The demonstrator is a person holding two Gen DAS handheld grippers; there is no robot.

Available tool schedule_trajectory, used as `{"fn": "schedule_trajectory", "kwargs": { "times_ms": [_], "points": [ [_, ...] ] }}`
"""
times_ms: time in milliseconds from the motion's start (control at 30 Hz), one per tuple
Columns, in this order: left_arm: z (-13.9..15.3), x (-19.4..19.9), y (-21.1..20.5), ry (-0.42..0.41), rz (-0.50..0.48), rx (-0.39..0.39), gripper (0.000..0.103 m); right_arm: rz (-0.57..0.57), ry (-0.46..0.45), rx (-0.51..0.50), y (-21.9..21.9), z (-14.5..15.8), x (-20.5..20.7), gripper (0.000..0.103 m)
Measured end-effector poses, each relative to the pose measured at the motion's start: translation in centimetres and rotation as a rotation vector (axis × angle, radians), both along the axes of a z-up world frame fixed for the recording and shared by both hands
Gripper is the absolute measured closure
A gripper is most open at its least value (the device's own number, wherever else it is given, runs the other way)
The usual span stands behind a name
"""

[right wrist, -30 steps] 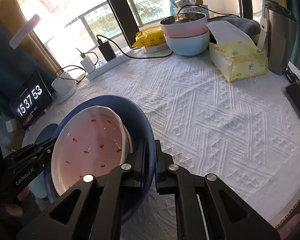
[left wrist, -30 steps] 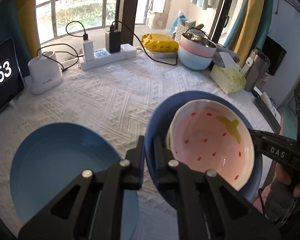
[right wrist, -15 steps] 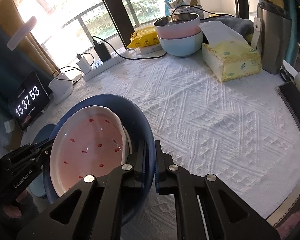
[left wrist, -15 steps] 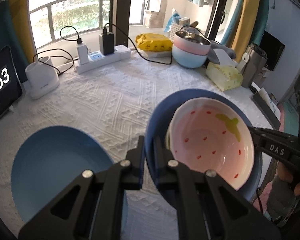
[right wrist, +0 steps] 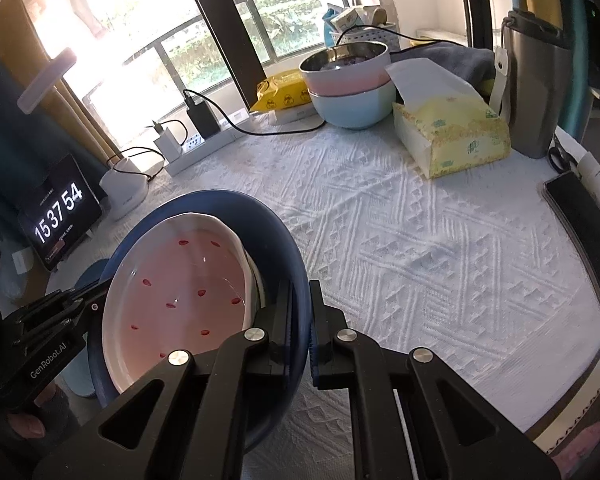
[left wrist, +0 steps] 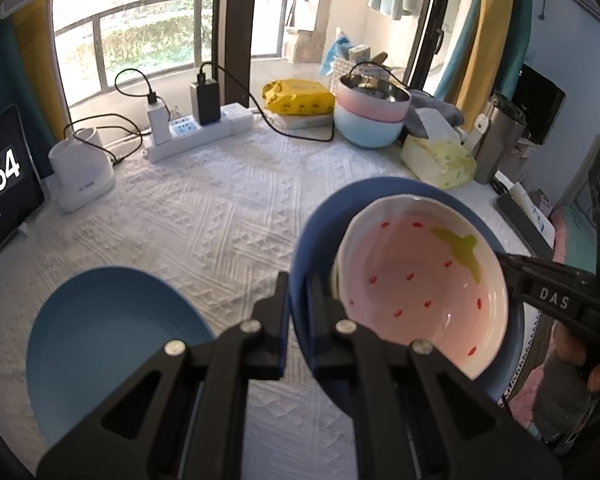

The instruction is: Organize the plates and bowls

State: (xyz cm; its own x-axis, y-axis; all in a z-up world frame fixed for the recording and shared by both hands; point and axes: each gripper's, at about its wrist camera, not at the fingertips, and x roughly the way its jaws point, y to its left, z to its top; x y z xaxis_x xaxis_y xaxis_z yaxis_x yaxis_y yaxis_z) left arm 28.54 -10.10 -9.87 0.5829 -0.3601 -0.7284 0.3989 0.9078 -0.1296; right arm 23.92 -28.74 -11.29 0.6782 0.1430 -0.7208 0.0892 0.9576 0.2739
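A dark blue plate (left wrist: 312,248) (right wrist: 276,224) hangs above the table, carried by both grippers. Inside it sits a pink bowl with red strawberry dots (left wrist: 420,292) (right wrist: 180,292). My left gripper (left wrist: 298,292) is shut on the plate's left rim. My right gripper (right wrist: 300,304) is shut on the opposite rim, and its black body shows at the right edge of the left wrist view. A lighter blue plate (left wrist: 108,340) lies on the white cloth at the lower left, under the left gripper's arm.
Stacked pink and light blue bowls (left wrist: 370,120) (right wrist: 348,84) stand at the back beside a yellow tissue box (right wrist: 452,132). A power strip with chargers (left wrist: 196,128), white holder (left wrist: 82,168), clock tablet (right wrist: 58,216), metal flask (right wrist: 536,84) and phone (right wrist: 584,236) ring the table.
The plate with the pink bowl has risen a little with both grippers; more of the table's far side shows. Both grips are unchanged.
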Motion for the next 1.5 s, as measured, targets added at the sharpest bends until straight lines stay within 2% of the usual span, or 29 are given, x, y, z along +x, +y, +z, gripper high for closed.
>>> {"fn": "schedule_trajectory", "kwargs": {
  "times_ms": [700, 1500],
  "points": [
    [2.4, -1.3, 2.4, -0.055, 0.038, -0.03, 0.098, 0.036, -0.053, -0.021, 1.8, 2.9, -0.2, 0.095],
    [2.5, -2.2, 7.4, -0.06, 0.114, -0.07, 0.098, 0.11, -0.058, -0.057, 6.7, 3.8, 0.6, 0.095]
  ]
}}
